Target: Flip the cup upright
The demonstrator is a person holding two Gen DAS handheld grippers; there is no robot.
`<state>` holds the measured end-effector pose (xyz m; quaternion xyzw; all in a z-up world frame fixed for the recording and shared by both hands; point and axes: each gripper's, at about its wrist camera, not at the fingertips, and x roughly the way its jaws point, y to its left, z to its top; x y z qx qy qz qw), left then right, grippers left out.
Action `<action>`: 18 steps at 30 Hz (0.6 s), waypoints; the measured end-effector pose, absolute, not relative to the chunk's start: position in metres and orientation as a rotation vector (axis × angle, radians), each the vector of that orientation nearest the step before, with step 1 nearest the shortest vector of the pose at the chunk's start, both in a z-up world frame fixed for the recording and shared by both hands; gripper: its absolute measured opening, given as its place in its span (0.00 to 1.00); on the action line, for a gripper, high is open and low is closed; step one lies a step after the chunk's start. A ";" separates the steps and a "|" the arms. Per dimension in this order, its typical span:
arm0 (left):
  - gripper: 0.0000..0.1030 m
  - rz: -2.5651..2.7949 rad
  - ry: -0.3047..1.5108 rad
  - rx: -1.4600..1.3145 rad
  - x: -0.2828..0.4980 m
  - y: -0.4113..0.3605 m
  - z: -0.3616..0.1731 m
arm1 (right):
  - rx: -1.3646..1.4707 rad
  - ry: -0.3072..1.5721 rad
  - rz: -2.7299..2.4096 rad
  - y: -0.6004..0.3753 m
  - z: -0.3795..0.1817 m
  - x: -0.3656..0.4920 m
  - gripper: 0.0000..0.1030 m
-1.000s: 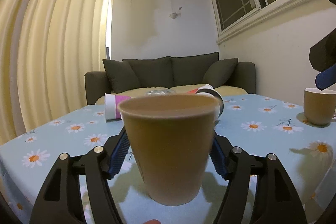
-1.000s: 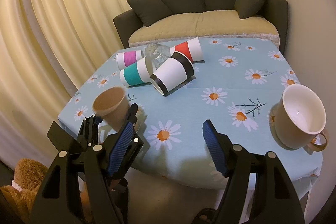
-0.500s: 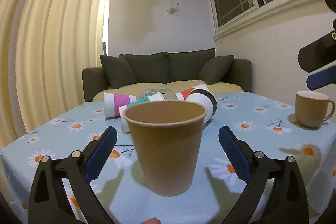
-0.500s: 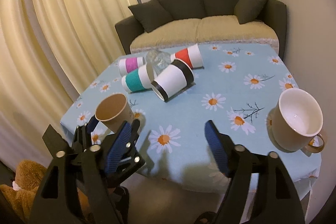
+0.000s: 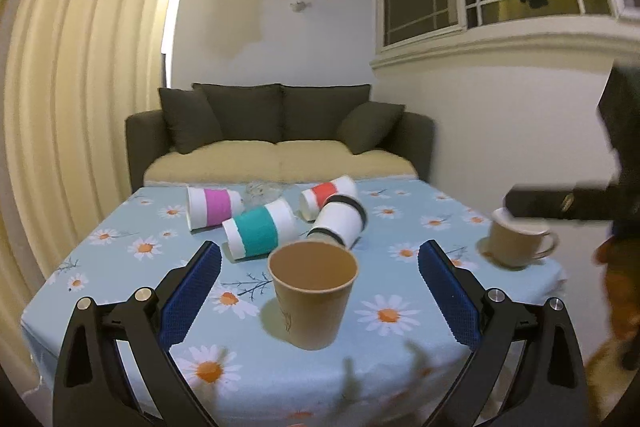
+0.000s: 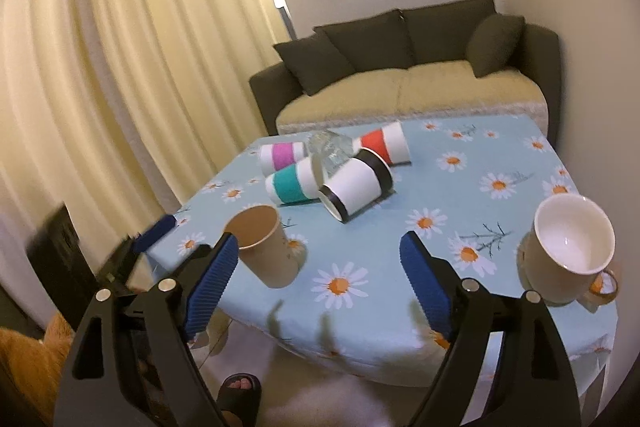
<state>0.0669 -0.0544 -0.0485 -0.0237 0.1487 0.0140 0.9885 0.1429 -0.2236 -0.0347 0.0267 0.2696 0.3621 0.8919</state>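
Released since earlier — left hand-held gripper (image 5: 319, 293) spread | brown paper cup (image 5: 312, 299) upright, mouth up — right hand-held gripper (image 6: 316, 287) spread

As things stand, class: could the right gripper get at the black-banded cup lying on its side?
Probably yes: the right gripper is open, and only bare tablecloth lies between it and the black-banded cup.

I am working in a home living room: I see a dark sofa (image 5: 280, 135) with cushions, long curtains (image 6: 132, 59), and a daisy-patterned tablecloth (image 5: 400, 315).
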 end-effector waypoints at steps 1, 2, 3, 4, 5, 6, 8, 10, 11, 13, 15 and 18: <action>0.94 -0.003 0.321 -0.054 0.063 -0.050 -0.039 | 0.045 0.551 0.754 -0.222 -0.034 0.139 0.83; 0.94 -0.026 0.336 -0.058 0.059 -0.047 -0.031 | 0.032 0.537 0.754 -0.220 -0.032 0.134 0.83; 0.94 -0.035 0.335 -0.057 0.055 -0.045 -0.026 | 0.025 0.527 0.753 -0.218 -0.031 0.131 0.84; 0.94 -0.035 0.339 -0.037 0.047 -0.042 -0.015 | 0.017 0.518 0.750 -0.216 -0.030 0.128 0.86; 0.94 -0.035 0.346 -0.024 0.043 -0.040 -0.008 | 0.010 0.514 0.749 -0.214 -0.029 0.125 0.87; 0.94 -0.055 0.355 -0.027 0.038 -0.036 0.000 | -0.006 0.512 0.749 -0.209 -0.028 0.120 0.87; 0.94 -0.100 0.364 -0.041 0.027 -0.028 0.012 | -0.011 0.512 0.751 -0.206 -0.026 0.115 0.87; 0.94 -0.131 0.372 -0.041 0.018 -0.021 0.022 | -0.020 0.506 0.763 -0.201 -0.022 0.104 0.87; 0.94 -0.148 0.379 -0.041 0.013 -0.018 0.027 | -0.026 0.508 0.765 -0.199 -0.021 0.099 0.87; 0.94 -0.147 0.383 -0.039 0.005 -0.011 0.031 | -0.040 0.518 0.774 -0.196 -0.021 0.092 0.87; 0.94 -0.132 0.389 -0.031 -0.002 -0.004 0.032 | -0.074 0.511 0.761 -0.194 -0.021 0.081 0.87; 0.94 -0.124 0.398 -0.052 -0.009 0.004 0.031 | -0.103 0.508 0.756 -0.193 -0.019 0.070 0.87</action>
